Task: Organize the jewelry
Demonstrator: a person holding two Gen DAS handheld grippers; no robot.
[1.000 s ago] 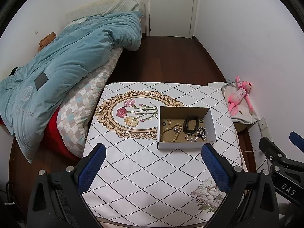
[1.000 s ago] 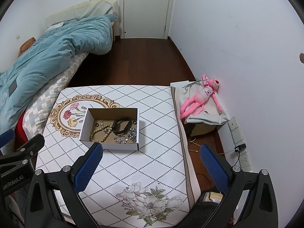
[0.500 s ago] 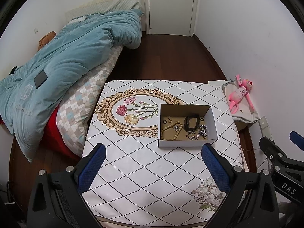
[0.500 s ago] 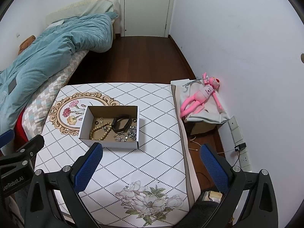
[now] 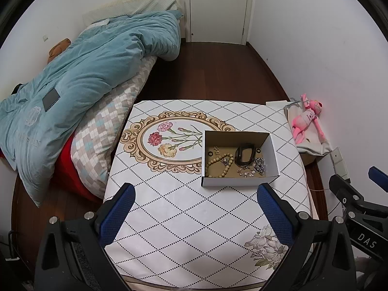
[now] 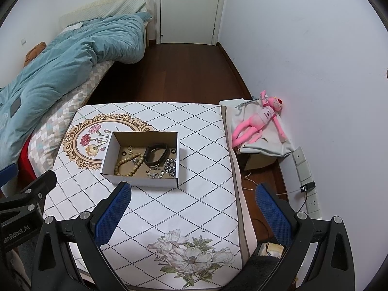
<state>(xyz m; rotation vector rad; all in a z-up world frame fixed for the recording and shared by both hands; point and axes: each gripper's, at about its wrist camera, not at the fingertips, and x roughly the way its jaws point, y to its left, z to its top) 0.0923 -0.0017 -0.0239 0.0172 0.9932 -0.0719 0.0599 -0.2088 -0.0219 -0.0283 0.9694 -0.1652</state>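
While both grippers, left gripper (image 5: 195,205) and right gripper (image 6: 191,203), hang wide open w/ nothing held, jewelry sits in the box (image 5: 273,154) on the table (image 5: 184,208). Bead bracelet (image 5: 219,166) prob light, floppy; pinch one strand. Chain (image 5: 259,166) slippery, tangles.

teal duvet (image 5: 80,72) on bed | pink plush (image 6: 260,123) | white door (image 5: 219,7)

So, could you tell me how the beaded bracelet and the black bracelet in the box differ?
The beaded bracelet is a string of round tan beads; the black bracelet is one smooth dark band. The beaded bracelet lies toward the box's near left part; the black bracelet sits nearer the middle, further back. The beaded one looks thinner, the black one broader. Both are closed loops on the floor of the cardboard box, untouched by either gripper.
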